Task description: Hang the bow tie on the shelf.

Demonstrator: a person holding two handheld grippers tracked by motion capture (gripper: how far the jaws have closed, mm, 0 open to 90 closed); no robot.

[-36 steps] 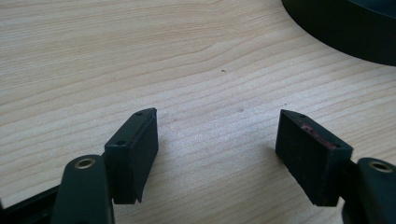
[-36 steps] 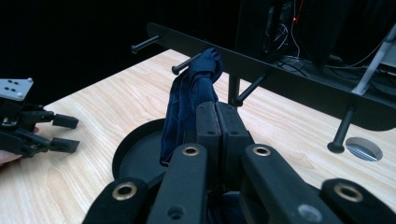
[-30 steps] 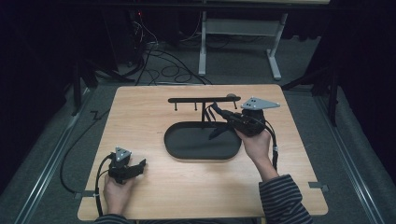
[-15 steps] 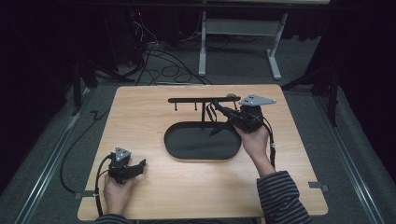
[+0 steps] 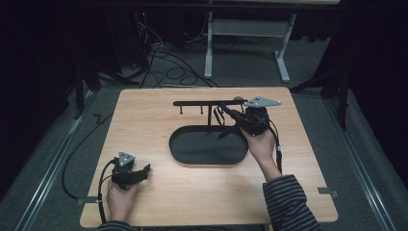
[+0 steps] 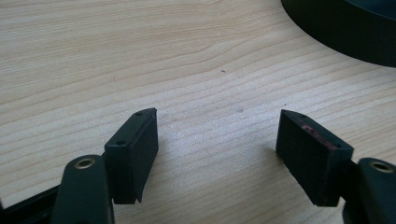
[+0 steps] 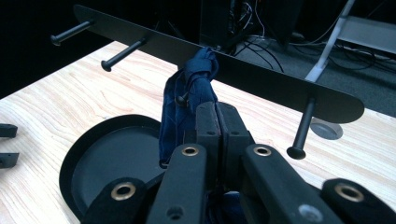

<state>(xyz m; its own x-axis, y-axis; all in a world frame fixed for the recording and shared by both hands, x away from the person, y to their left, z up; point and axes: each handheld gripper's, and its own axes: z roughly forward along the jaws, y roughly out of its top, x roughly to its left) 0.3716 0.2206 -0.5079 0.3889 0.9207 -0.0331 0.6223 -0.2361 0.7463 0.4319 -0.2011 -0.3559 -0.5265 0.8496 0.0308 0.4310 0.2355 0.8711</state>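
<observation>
A black rack point(image 5: 202, 102) with several pegs stands on an oval black tray point(image 5: 192, 151) at mid-table. My right gripper point(image 5: 226, 114) is held up at the rack's bar point(image 7: 261, 81), shut on a dark blue cloth point(image 7: 184, 102). The bunched cloth reaches up to the bar, and a peg tip pokes out against it. The cloth point(image 5: 222, 126) hangs over the tray's far right end. My left gripper point(image 5: 142, 169) rests low on the table near the front left corner. Its jaws stand wide open point(image 6: 217, 140) over bare wood, nothing between them.
The tray's rim point(image 6: 336, 32) lies ahead and to the right of the left gripper. A round grommet point(image 7: 324, 129) sits in the tabletop behind the rack. Cables and a desk frame point(image 5: 245, 29) lie on the floor beyond the table.
My right gripper has edged slightly left toward the rack bar with the cloth in it. The left gripper has stayed where it was.
</observation>
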